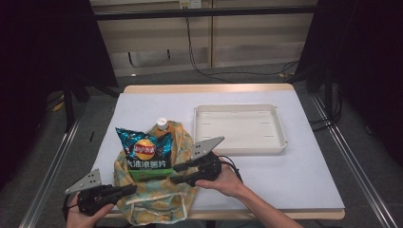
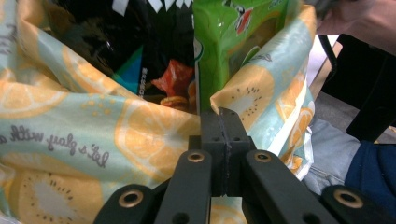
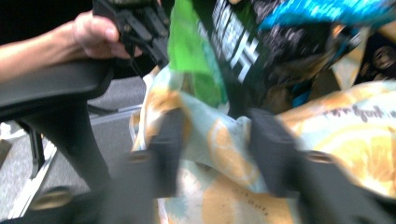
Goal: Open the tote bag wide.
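Where the table's near edge meets the person's hands, the left gripper (image 1: pixel 127 190) has its jaws pinched together on the rim of the fruit-print bag (image 1: pixel 157 202), while the right gripper (image 1: pixel 177 173) has its jaws spread wide around the bag's opposite rim. Inside the bag stand a dark chip packet (image 1: pixel 142 147), a green packet (image 2: pixel 233 42) and a bottle (image 1: pixel 162 124). Beyond, right of centre on the white table cover (image 1: pixel 294 171), lies an empty white tray (image 1: pixel 240 128). Past the wooden table edge (image 1: pixel 209 88), grey floor, loose cables (image 1: pixel 228 72) and pale wall panels.

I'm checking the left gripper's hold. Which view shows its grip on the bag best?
The left gripper view: the left gripper pinches the fruit-print bag's rim. The high view shows it small; the right gripper view, distant and blurred.
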`<state>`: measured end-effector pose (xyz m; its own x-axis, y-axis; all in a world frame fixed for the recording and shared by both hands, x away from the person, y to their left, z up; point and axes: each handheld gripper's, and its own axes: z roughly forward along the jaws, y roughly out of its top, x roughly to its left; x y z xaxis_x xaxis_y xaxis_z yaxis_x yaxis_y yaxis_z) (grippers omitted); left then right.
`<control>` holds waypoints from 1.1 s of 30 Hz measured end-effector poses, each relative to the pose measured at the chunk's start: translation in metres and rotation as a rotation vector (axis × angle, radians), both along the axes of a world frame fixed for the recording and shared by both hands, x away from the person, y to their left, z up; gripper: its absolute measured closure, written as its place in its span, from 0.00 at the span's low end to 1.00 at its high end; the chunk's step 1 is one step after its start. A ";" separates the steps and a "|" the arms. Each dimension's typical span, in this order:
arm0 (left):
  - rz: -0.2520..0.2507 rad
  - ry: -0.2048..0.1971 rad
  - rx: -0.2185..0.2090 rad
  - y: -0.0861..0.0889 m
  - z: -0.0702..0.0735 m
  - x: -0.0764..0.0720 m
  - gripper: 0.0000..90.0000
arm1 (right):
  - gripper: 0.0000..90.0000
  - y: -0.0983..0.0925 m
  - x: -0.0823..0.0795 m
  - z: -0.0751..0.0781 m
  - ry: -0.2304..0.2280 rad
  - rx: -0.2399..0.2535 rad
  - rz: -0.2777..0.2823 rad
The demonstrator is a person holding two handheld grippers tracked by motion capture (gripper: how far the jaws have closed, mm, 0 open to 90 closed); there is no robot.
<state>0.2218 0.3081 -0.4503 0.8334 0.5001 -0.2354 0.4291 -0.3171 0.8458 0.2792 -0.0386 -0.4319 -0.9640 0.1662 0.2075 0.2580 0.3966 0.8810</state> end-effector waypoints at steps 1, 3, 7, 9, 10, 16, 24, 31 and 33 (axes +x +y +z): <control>0.000 -0.002 -0.003 0.000 0.000 -0.001 1.00 | 0.81 0.000 0.000 -0.003 0.012 0.003 0.007; -0.002 0.002 -0.008 0.000 -0.001 -0.001 1.00 | 0.91 -0.001 -0.001 -0.006 0.024 -0.006 0.026; -0.011 0.007 0.037 -0.002 -0.003 -0.003 1.00 | 1.00 -0.009 -0.004 -0.007 0.029 -0.020 0.027; -0.013 0.010 0.046 -0.003 -0.005 -0.002 1.00 | 1.00 -0.010 -0.003 -0.010 0.043 -0.029 0.020; -0.011 0.017 0.049 -0.002 -0.005 -0.003 1.00 | 1.00 -0.009 -0.006 -0.015 0.035 -0.065 0.025; -0.023 0.019 0.055 -0.003 -0.007 -0.002 1.00 | 1.00 -0.016 -0.010 -0.029 0.057 -0.075 0.009; -0.032 0.024 0.040 -0.003 -0.009 -0.002 0.98 | 1.00 -0.017 -0.009 -0.047 0.085 -0.094 -0.006; -0.038 0.024 0.033 -0.004 -0.009 -0.002 0.86 | 1.00 -0.014 -0.009 -0.053 0.079 -0.116 -0.018; -0.043 0.013 0.025 -0.004 -0.009 -0.003 0.83 | 0.98 -0.015 -0.009 -0.049 0.078 -0.101 -0.013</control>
